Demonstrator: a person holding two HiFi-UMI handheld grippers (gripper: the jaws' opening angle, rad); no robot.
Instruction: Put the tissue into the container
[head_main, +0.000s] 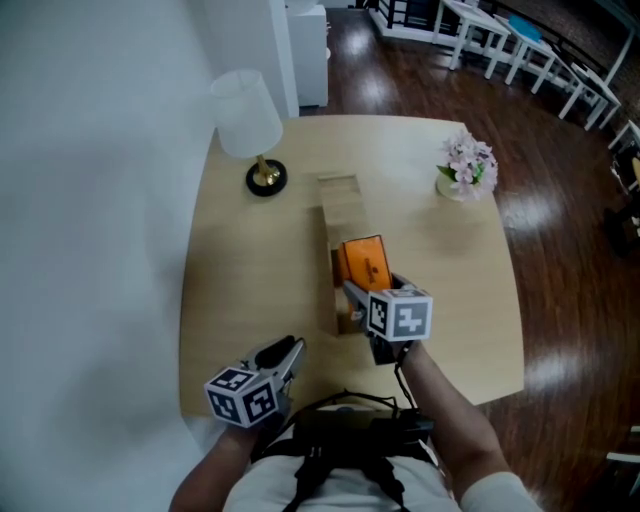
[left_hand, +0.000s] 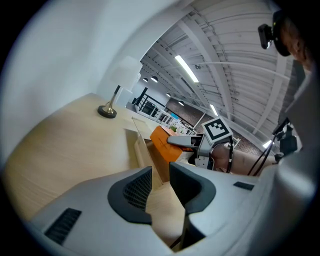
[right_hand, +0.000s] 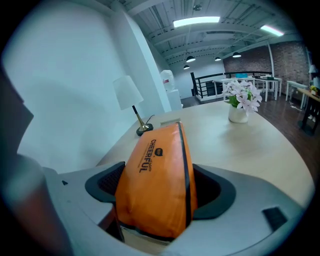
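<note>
Fingers of the right gripper (right_hand: 160, 189), spread wide, clamp the orange plastic tissue pack (right_hand: 155, 165) at the rim of the pale wooden container (head_main: 340, 225) — best lowered squarely inside before release; left gripper (left_hand: 160, 189) barely parted, empty.

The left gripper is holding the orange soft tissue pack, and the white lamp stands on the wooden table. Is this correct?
Not quite. The right gripper holds the orange soft tissue pack, as the right gripper view shows; the left gripper is empty. The white lamp does stand on the light wooden table.
</note>
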